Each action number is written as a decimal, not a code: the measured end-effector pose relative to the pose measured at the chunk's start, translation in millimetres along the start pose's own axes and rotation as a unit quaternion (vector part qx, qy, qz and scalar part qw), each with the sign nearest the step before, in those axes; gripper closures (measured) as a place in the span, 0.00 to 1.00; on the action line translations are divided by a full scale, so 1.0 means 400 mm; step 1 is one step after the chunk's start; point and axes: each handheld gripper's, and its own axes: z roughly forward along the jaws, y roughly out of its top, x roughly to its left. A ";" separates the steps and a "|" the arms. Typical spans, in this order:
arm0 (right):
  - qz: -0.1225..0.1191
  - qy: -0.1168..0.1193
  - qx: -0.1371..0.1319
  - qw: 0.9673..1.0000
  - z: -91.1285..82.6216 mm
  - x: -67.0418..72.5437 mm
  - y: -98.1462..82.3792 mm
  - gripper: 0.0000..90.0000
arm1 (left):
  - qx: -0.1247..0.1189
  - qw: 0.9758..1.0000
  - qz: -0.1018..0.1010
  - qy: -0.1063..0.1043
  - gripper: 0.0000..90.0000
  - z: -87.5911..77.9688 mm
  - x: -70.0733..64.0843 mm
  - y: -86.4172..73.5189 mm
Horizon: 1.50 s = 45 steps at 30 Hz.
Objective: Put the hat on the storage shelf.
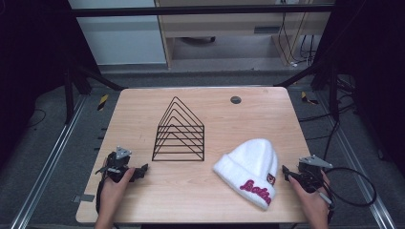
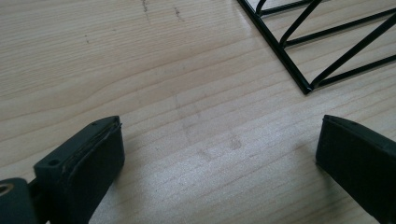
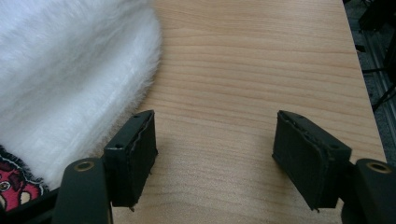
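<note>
A fluffy white beanie (image 1: 250,167) with pink lettering on its cuff lies on the wooden table (image 1: 224,119), at the front right. A black wire rack (image 1: 179,132) of triangular frames stands near the middle. My left gripper (image 1: 141,171) rests at the front left, held by a hand; its jaws stand wide open over bare wood, with a corner of the rack (image 2: 308,51) ahead. My right gripper (image 1: 288,172) sits at the front right edge, open, with the beanie (image 3: 65,79) just beside its left jaw, not between the pads.
A small dark round cap (image 1: 235,99) is set into the table's far side. Cables trail off the right gripper (image 1: 353,186) past the table's right edge. Metal rails run along the floor on both sides.
</note>
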 end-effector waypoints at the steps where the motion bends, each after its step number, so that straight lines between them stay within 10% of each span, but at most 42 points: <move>1: 0.000 0.000 0.000 1.000 0.000 0.000 0.000 0.33 | 0.000 1.000 0.000 0.000 0.00 0.000 0.000 0.000; 16: 0.000 0.000 0.000 1.000 0.001 0.003 0.001 0.33 | 0.000 1.000 -0.001 -0.001 0.00 -0.008 -0.004 -0.008; 25: -0.015 0.039 0.015 0.999 -0.014 -0.004 0.014 0.26 | -0.001 1.000 0.000 -0.003 0.00 -0.013 -0.005 -0.014; 35: -0.070 0.079 0.037 0.994 -0.059 -0.010 0.127 0.18 | -0.001 1.000 0.001 -0.004 0.00 -0.014 -0.005 -0.015; 45: -0.129 0.085 0.071 0.985 -0.057 0.040 0.258 0.43 | -0.001 1.000 0.001 -0.004 0.00 -0.014 -0.005 -0.015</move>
